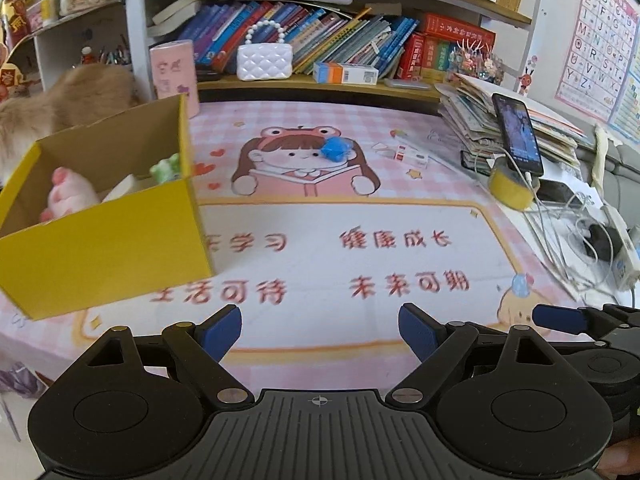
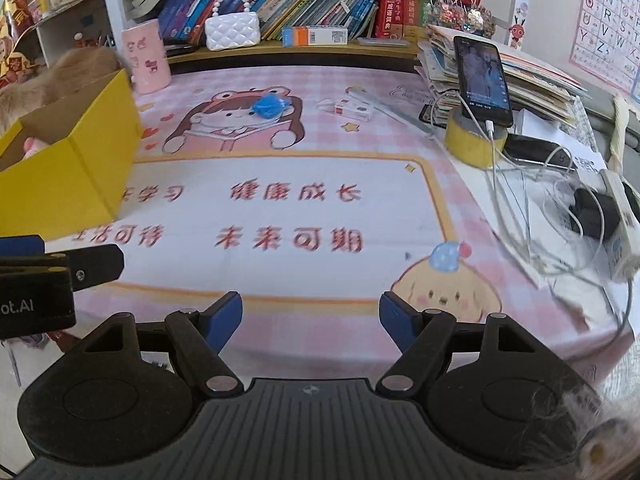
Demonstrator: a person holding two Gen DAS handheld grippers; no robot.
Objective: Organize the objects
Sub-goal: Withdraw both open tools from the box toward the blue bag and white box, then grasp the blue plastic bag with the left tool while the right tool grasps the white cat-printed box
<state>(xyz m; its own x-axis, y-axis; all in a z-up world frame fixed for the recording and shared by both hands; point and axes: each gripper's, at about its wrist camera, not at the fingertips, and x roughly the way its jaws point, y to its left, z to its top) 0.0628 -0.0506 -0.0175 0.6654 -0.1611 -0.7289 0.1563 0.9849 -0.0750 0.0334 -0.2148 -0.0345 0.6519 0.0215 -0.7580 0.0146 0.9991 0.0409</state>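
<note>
- I read four red phrases printed on the pink mat (image 1: 320, 216) that covers the surface: the clearest are 健康成长 and 未来可期; the two on the left are partly hidden behind the yellow box (image 1: 108, 240) (blur smears the strokes).
- On the wall at far right hangs an alphabet chart (image 1: 600, 40), letters A to Z in rows.
- On the other gripper's body, seen at the left edge of my right camera, I make out only "ot.AI" (the start is cut off).
- The red book spines on the shelf (image 2: 424, 12) carry Chinese titles too small for me to read.
- The left gripper (image 1: 320, 332) has its blue fingers (image 1: 222, 332) spread wide, nothing between them.
- The right gripper (image 2: 311, 322) has its fingers spread too, a little narrower, also empty.
- The blue crumpled object (image 1: 335, 149) lies loose on the mat's cartoon girl, far side of the surface, well apart from both grippers.
- A small white and red carton (image 1: 408, 155) lies to its right, near the paper stack.
- The yellow box stands open at the left; inside I see a pink paw-shaped toy (image 1: 68, 194) and something green (image 1: 166, 170).
- The middle of the mat is open room between the grippers and the blue object.
- The right edge is crowded: a phone (image 2: 484, 80) propped on a yellow tape roll (image 2: 472, 140), white cables and a power strip (image 2: 620, 220).
</note>
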